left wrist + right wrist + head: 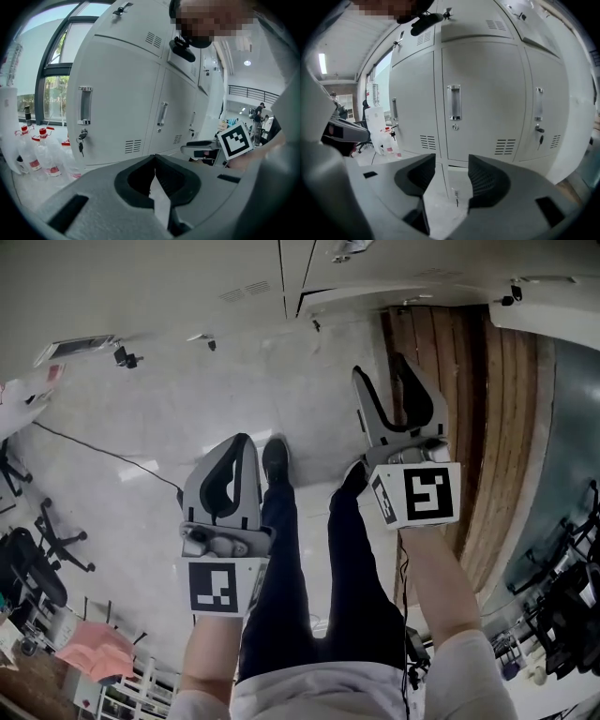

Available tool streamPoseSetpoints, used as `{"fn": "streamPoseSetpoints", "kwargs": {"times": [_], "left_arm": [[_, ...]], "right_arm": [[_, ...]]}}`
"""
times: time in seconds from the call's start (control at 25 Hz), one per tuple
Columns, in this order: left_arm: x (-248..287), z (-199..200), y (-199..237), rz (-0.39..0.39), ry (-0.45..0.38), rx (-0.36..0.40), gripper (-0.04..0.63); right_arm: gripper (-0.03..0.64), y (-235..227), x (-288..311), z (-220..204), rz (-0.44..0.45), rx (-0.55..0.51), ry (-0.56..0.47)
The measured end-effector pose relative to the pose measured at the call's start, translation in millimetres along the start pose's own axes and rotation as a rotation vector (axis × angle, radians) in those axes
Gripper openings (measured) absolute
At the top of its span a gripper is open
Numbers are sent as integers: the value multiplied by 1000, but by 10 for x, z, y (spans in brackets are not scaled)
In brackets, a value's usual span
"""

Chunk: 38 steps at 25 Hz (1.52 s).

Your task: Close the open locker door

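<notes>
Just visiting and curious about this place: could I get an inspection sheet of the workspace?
Surface: pale glossy floor, wooden strip at the right.
Job's things: grey lockers; doors facing the right gripper shut; open door not clearly seen.
Clutter: water bottles beside the lockers.
Grippers: left gripper shut, empty; right gripper open, empty.
Cables: one dark cable across the floor.
Surroundings: office chairs, window.

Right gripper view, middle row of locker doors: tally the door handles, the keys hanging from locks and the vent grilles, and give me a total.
Door handles: 3
Hanging keys: 2
Vent grilles: 3
Total: 8
</notes>
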State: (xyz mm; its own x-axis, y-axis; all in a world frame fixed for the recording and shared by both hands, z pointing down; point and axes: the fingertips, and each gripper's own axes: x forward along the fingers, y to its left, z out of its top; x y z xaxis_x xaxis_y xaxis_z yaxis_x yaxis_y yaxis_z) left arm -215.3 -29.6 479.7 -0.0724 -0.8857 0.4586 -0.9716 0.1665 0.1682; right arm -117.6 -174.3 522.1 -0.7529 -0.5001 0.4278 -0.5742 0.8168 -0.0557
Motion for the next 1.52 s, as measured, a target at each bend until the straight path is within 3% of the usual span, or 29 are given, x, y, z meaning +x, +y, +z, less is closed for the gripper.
{"fn": "streamPoseSetpoints", "kwargs": {"times": [0.16,0.48,1.52], "left_arm": [[56,71,-177,-26,-11,10,9],[44,153,-459,-68,-26,73,9],[26,61,-615,-64,-19,91,9]], "right_arm": [[204,-48,-325,65,-38,42,-36],[21,20,-800,37,-75,105,-72],[12,-129,-1143,-124,-149,144,-46]]}}
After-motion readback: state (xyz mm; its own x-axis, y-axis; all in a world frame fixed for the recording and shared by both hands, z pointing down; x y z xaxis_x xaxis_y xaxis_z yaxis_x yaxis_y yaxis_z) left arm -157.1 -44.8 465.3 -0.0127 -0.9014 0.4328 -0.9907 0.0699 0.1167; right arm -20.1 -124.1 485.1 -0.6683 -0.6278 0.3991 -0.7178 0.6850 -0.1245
